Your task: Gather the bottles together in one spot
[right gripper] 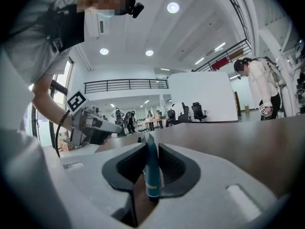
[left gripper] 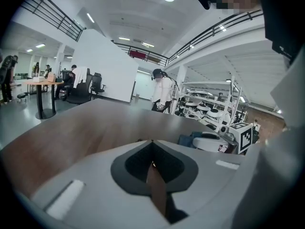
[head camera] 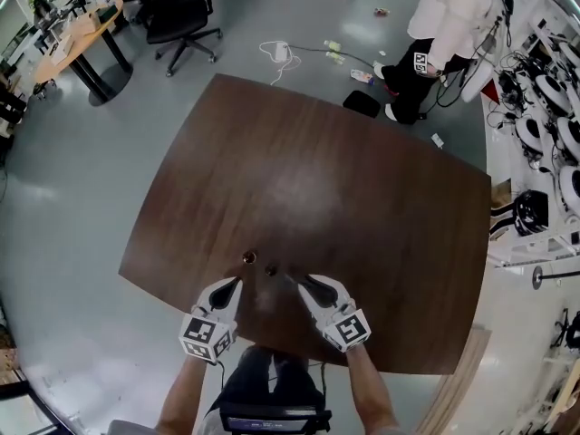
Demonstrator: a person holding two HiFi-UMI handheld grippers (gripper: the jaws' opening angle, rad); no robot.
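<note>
The table [head camera: 362, 207] is seen steeply from overhead in the head view, and skimmed closely in both gripper views. A standing person [head camera: 444, 25] is shared by all.

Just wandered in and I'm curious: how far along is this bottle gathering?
Looks mostly done: two small dark bottles stand close together on the table. The right gripper grips a slim teal bottle near them; setting it beside them remains. The left gripper is shut, seemingly empty.
</note>
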